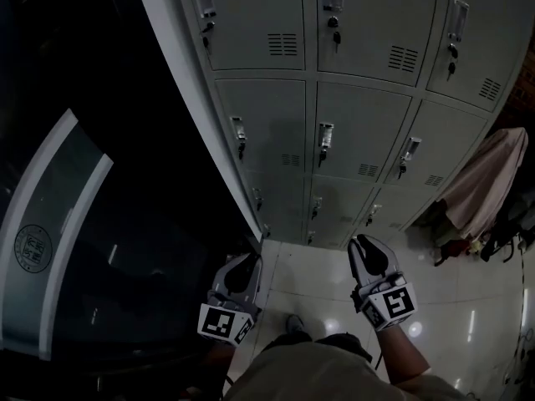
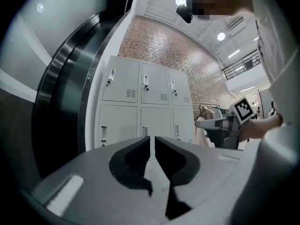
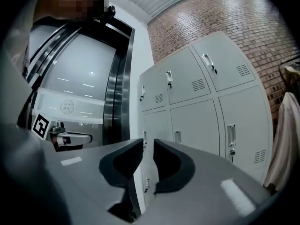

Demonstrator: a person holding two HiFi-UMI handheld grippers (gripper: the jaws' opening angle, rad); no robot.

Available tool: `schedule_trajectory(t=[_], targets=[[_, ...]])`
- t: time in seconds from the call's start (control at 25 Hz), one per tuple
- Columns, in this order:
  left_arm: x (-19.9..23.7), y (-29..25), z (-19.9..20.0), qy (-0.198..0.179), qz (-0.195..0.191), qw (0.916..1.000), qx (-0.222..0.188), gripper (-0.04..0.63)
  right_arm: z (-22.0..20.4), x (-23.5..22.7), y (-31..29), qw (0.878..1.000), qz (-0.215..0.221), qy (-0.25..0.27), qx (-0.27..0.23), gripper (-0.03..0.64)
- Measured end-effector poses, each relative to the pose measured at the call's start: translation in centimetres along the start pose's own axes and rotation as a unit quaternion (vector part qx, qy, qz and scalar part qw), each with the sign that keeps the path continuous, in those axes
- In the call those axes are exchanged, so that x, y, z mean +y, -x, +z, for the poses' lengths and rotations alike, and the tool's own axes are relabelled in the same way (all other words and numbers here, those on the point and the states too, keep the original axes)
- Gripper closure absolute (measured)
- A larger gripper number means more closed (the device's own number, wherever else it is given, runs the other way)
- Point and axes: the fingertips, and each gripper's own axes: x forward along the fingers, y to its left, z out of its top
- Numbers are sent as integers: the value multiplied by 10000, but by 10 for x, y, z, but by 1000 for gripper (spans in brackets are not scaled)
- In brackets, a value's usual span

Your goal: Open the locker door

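Note:
A bank of grey metal lockers point(image 1: 359, 124) stands ahead with every door shut; each door has a small handle point(image 1: 325, 136) and a keyhole. Both grippers hang low over the floor, well short of the doors. My left gripper point(image 1: 249, 262) points at the bank's left corner, its jaws together with only a thin slit and nothing in it. My right gripper point(image 1: 369, 244) points at the lower doors; its jaws stand slightly apart and hold nothing. The lockers point(image 2: 143, 93) show beyond the left gripper point(image 2: 153, 138), and the lockers point(image 3: 201, 102) beyond the right gripper point(image 3: 148, 142).
A dark curved glass wall point(image 1: 84, 224) with a round emblem point(image 1: 33, 249) runs along the left. A pale garment point(image 1: 489, 182) hangs at the right, bags beneath it. White tiled floor point(image 1: 318, 278) lies under the grippers. A brick wall point(image 3: 225, 13) rises behind the lockers.

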Motion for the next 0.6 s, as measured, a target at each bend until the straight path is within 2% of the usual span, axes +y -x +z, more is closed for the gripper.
schedule_trajectory(t=[0.16, 0.24, 0.36, 0.6], targets=[[13, -17, -25, 174, 19, 9998, 99, 552, -19, -17, -45, 9999, 113, 114, -53, 450], [14, -26, -35, 271, -21, 9995, 137, 552, -27, -29, -69, 9995, 145, 221, -146, 439], [15, -33, -37, 361, -49, 9992, 154, 552, -52, -49, -109, 9996, 160, 189, 136, 364], [34, -43, -33, 366, 192, 9990, 175, 552, -108, -100, -204, 9965, 0, 182, 812, 362]])
